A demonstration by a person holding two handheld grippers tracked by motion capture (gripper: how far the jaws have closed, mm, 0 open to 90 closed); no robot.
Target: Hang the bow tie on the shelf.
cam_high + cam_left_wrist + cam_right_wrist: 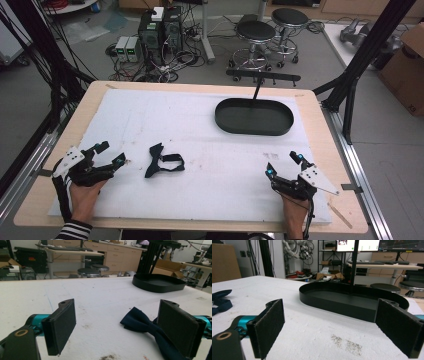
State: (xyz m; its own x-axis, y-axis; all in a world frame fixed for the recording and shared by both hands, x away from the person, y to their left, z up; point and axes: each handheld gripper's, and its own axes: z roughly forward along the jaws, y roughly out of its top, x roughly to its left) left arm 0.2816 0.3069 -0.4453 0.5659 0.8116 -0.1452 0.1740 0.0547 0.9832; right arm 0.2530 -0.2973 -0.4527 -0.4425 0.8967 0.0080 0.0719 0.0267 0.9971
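Your left gripper sat wide open and empty at lower left of the high view, the bow tie just right of it, probably lying lengthwise across the frame. Your right gripper, equally open and empty, was well apart at lower right, below the tray.

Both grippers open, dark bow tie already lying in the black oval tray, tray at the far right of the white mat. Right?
Not quite. The dark navy bow tie lies on the white foam mat near the left gripper, not in the black oval tray, as the high view shows. The right gripper is open too.
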